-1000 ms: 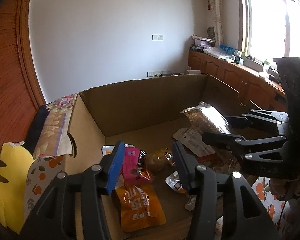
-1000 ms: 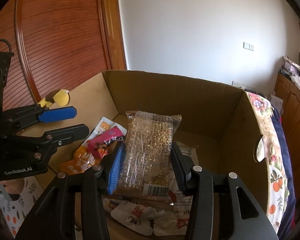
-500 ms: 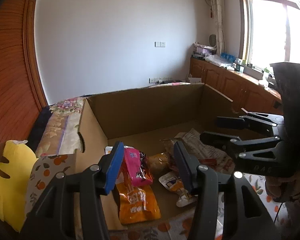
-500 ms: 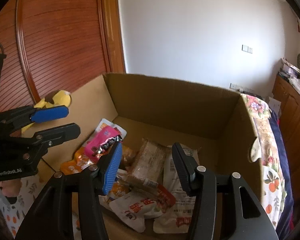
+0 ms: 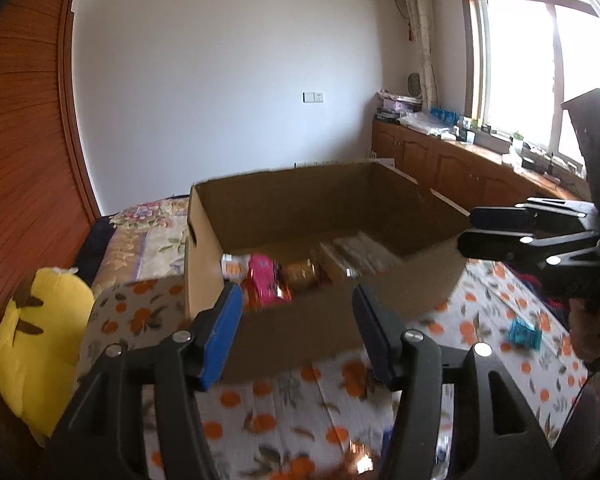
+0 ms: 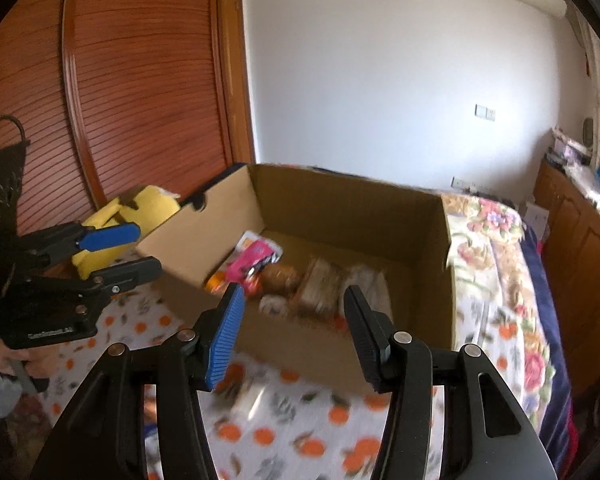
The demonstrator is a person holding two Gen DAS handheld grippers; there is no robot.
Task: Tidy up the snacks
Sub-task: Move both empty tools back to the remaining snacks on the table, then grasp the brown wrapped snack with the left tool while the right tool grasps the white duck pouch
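Both our tongs are empty and wide apart, held back from the big brown cardboard box [image 5: 284,344].

We hold the left black tong with blue pads [image 5: 298,334] and the right black tong with blue pads [image 6: 292,330] open, gripping nothing; the snacks lie in the box: one pink packet [image 6: 249,263], one round brown packet [image 6: 280,278], one see-through grain bar [image 6: 320,292]; the rest is too blurry to count; next, we think, we pick up the small blue-green packet [image 5: 523,334] lying on the orange-fruit cloth [image 5: 268,432].

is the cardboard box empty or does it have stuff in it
Not empty. The open cardboard box holds several snack packets, including a pink one, on its floor.
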